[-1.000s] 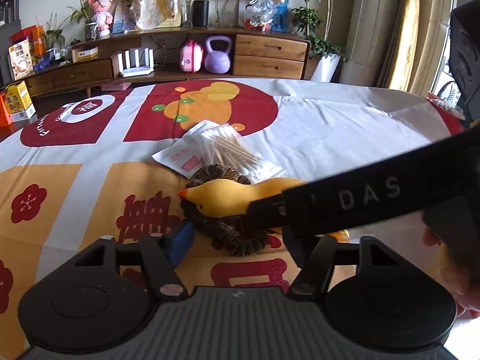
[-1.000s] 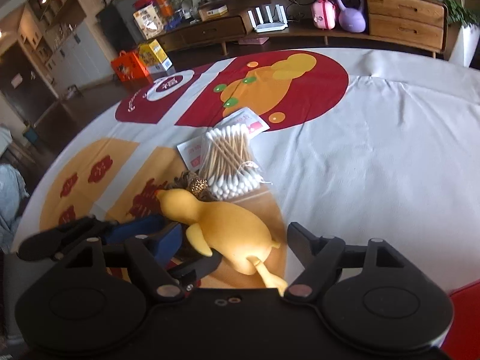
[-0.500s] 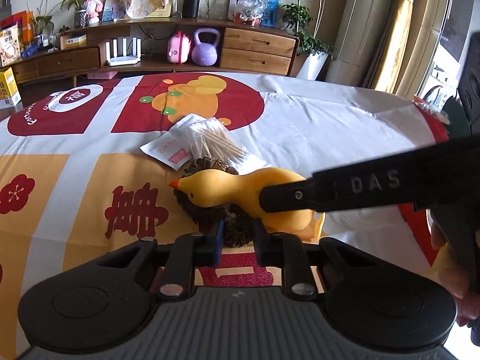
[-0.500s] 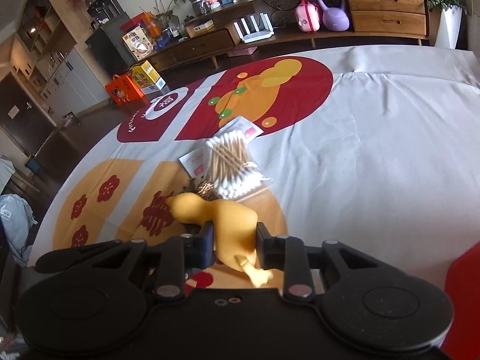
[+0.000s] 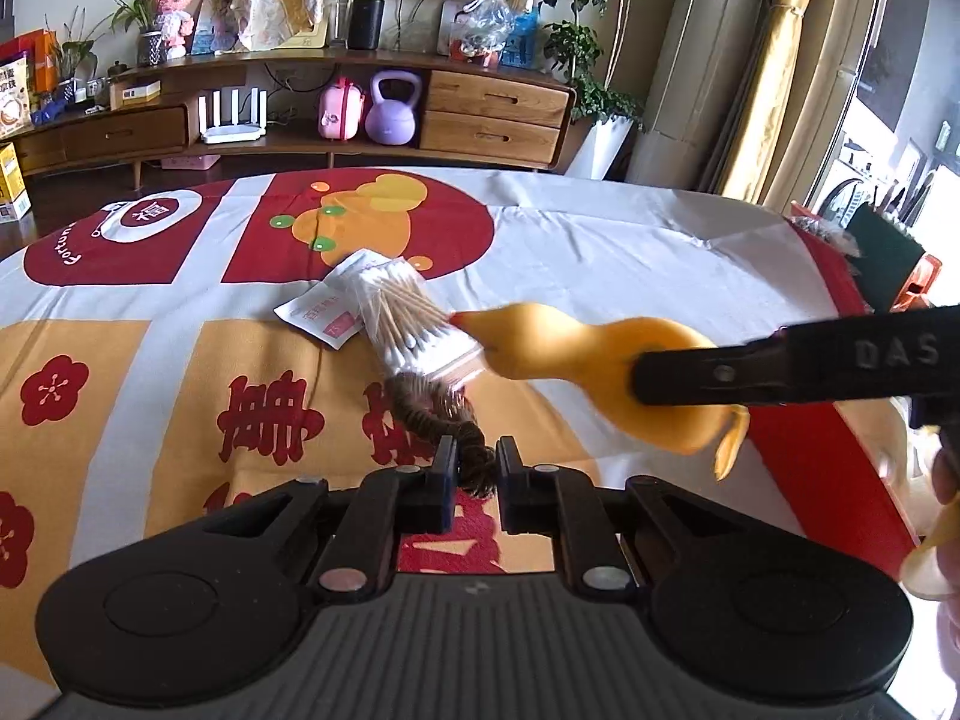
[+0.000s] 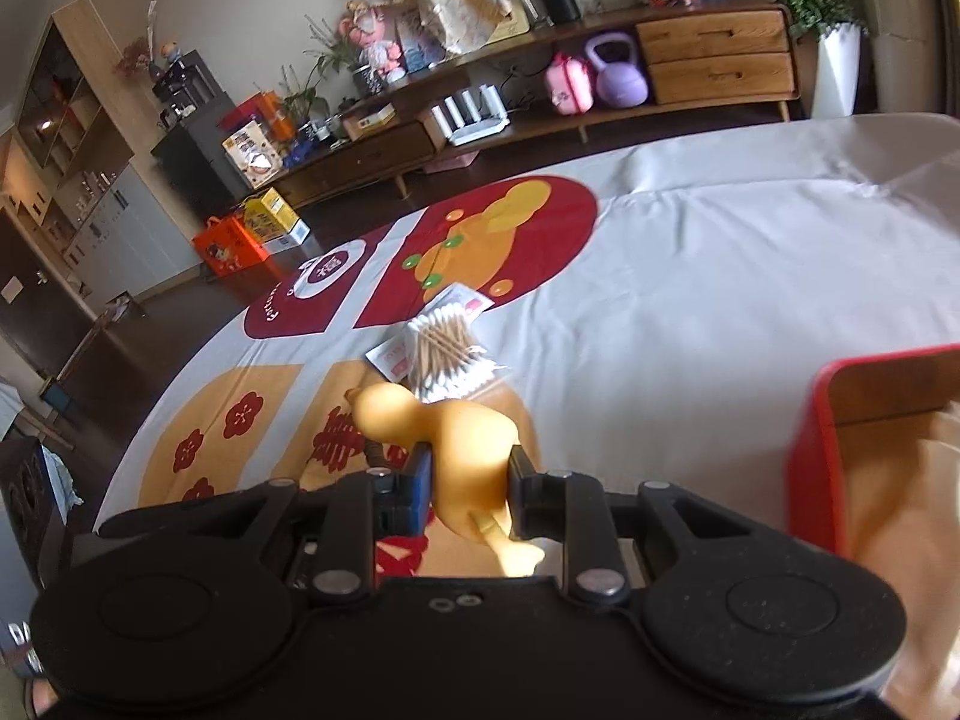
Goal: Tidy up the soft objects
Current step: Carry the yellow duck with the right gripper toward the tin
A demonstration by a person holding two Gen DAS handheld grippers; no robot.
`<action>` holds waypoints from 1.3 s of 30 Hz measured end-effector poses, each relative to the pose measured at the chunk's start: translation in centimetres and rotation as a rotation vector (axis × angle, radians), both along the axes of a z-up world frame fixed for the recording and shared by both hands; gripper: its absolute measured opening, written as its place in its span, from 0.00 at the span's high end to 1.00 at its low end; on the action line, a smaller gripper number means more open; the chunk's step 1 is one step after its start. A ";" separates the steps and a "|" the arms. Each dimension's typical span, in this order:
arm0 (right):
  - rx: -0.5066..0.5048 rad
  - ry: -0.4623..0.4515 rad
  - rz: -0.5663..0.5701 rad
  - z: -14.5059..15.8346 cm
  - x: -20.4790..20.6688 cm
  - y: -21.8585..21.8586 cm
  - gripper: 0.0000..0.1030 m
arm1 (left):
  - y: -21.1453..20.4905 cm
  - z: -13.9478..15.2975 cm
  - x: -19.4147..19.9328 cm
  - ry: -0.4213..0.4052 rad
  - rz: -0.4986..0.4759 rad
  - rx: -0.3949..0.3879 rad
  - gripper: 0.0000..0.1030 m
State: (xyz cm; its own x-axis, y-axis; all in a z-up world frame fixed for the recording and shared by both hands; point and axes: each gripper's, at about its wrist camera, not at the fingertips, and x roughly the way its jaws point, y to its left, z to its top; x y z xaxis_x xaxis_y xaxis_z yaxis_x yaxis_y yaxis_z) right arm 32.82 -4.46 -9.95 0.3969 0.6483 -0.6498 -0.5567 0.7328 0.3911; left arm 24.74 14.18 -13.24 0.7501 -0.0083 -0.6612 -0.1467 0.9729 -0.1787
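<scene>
Right gripper (image 6: 468,495): its jaws pinch the body of the yellow soft rubber duck toy (image 6: 462,450), which hangs in the air above the surface; I judge it is held at the thick middle so the soft body does not slip.
Left gripper (image 5: 474,471): its jaws are pressed on the near end of the dark brown braided hair tie (image 5: 447,423), low over the near part of the surface, probably to take it away separately from the duck.
Bag of cotton swabs (image 5: 414,330): a clear plastic bag, lying toward the middle of the surface, on top of a white and pink paper sachet (image 5: 327,318).
Red box (image 6: 828,420): at the right edge of the surface, open at the top; probably the place for the soft things.
Hard to see: the far part of the hair tie goes under the swab bag; the duck is blurred; the box is cut off by the picture border, and its inside is not clear.
</scene>
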 end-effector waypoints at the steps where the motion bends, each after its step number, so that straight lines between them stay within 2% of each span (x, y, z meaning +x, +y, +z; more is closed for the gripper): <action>1: -0.002 -0.008 -0.006 0.3 -0.3 -0.5 0.77 | -0.1 0.3 -0.3 -0.002 -0.001 -0.004 0.88; 9: -0.004 -0.047 -0.071 3.1 -3.0 -5.3 0.77 | -1.2 3.0 -2.4 -0.019 -0.028 -0.042 0.90; 19: 0.004 -0.090 -0.146 5.3 -5.9 -10.9 0.77 | -5.0 6.9 -5.1 -0.058 -0.117 -0.084 0.90; 25: 0.001 -0.113 -0.151 6.0 -7.1 -13.3 0.76 | -6.4 8.3 -6.4 -0.062 -0.139 -0.030 0.90; 32: -0.002 -0.111 -0.154 5.5 -7.4 -14.1 0.75 | -5.9 6.7 -7.0 0.013 -0.099 0.041 0.88; 35: 0.003 -0.102 -0.154 5.1 -7.4 -14.4 0.75 | -5.4 5.7 -6.9 0.041 -0.089 0.049 0.77; 36: 0.003 -0.100 -0.153 5.0 -7.4 -14.5 0.75 | -5.1 5.4 -6.9 0.046 -0.084 0.051 0.65; 37: 0.002 -0.099 -0.153 4.8 -7.5 -14.6 0.75 | -5.0 5.1 -6.8 0.053 -0.079 0.057 0.44; 38: 0.001 -0.096 -0.152 4.7 -7.4 -14.5 0.75 | -4.8 4.7 -6.6 0.061 -0.079 0.060 0.34; 39: 0.000 -0.092 -0.151 4.6 -7.4 -14.5 0.75 | -4.6 4.4 -6.4 0.069 -0.081 0.058 0.29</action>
State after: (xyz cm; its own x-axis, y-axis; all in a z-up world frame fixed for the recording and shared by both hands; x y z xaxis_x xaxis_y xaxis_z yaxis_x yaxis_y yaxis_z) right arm 25.46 -18.97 -5.38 0.5474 0.5771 -0.6061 -0.4742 0.8106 0.3436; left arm 18.31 9.56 -8.86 0.7012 -0.0274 -0.7125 -0.0774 0.9904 -0.1143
